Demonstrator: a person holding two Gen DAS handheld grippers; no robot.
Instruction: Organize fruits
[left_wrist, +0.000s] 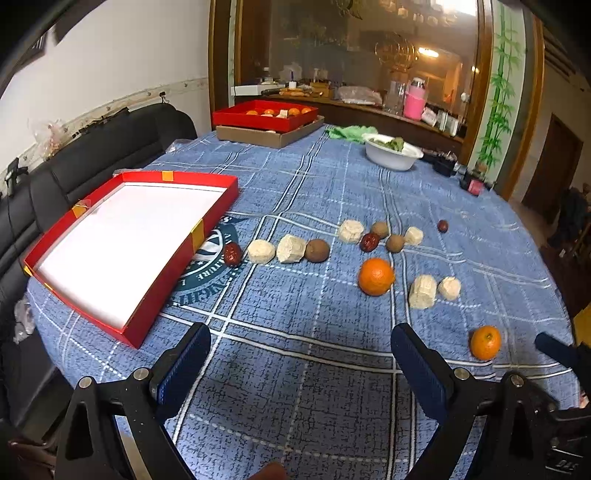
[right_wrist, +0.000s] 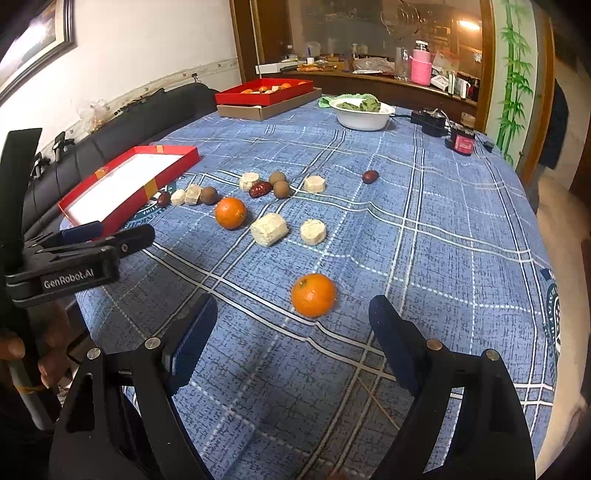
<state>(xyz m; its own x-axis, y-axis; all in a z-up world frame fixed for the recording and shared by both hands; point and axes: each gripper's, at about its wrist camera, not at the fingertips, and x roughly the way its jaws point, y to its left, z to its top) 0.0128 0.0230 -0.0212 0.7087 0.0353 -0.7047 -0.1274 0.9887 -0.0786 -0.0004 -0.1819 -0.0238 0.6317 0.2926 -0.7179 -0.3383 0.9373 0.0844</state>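
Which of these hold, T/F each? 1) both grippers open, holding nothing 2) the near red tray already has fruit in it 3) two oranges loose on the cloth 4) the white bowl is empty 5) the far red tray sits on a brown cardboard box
1) True. The left gripper and the right gripper both stand open over the tablecloth with nothing between their fingers.
2) False. The near red tray shows only its bare white inside.
3) True. One orange lies just ahead of the right gripper; the second orange lies farther back.
4) False. The white bowl holds something green and leafy.
5) True. The far red tray rests on the brown cardboard box.
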